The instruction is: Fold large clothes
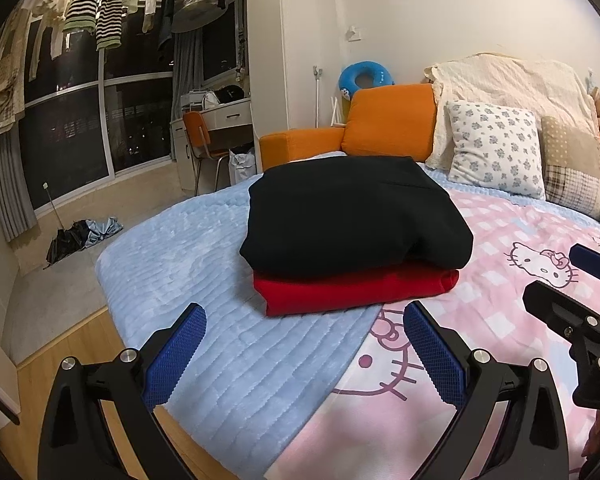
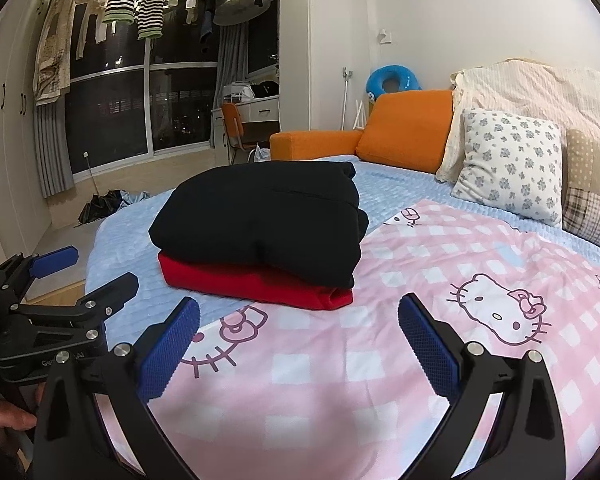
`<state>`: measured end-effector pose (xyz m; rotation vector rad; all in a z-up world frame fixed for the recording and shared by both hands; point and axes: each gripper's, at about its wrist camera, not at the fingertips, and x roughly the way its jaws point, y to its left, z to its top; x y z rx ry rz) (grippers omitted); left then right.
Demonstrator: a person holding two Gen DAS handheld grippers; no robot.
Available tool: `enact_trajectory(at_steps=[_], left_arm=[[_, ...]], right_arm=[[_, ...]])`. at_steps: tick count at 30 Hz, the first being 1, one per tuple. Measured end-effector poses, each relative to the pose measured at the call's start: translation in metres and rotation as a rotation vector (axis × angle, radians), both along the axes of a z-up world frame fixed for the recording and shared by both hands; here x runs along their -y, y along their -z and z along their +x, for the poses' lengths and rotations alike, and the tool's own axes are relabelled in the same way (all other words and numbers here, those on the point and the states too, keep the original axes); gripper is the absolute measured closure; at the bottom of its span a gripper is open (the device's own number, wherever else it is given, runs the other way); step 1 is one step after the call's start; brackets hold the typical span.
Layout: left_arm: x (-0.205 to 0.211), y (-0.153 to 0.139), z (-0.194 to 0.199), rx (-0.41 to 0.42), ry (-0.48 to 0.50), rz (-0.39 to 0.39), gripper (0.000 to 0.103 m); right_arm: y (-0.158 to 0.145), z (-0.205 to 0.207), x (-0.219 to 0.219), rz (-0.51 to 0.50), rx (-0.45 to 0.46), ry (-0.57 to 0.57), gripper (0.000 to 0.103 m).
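Observation:
A folded black garment (image 1: 352,216) lies on top of a folded red garment (image 1: 352,290) on the bed; both also show in the right wrist view, the black one (image 2: 260,220) over the red one (image 2: 260,286). My left gripper (image 1: 304,354) is open and empty, a short way in front of the stack. My right gripper (image 2: 298,350) is open and empty, in front of the stack and to its right. The right gripper shows at the right edge of the left wrist view (image 1: 580,280). The left gripper shows at the left edge of the right wrist view (image 2: 88,268).
The bed carries a light blue blanket (image 1: 188,248) and a pink Hello Kitty sheet (image 1: 500,280). Pillows (image 1: 496,148) and an orange cushion (image 1: 388,120) stand at the back. A folded umbrella (image 1: 76,236) lies on the floor left of the bed. Clothes hang by the window.

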<state>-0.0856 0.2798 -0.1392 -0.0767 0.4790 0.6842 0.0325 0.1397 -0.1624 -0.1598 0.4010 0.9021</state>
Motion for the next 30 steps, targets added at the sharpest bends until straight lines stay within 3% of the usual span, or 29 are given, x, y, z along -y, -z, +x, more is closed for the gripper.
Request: enact_trajectory(at_steps=[13,20,30], left_arm=[[0.004,-0.001,0.001,0.004,0.015,0.011,0.003],[0.010,-0.004,0.001,0.004,-0.041,0.088,0.003],[0.001,-0.004,-0.007,0.045,-0.001,0.004,0.003]], right_arm=[[0.002,0.000,0.002,-0.001,-0.014,0.000,0.005],[0.004,0.000,0.000,-0.004,-0.020,-0.004,0.005],[0.007,-0.001,-0.001,-0.011,-0.019,-0.005,0.005]])
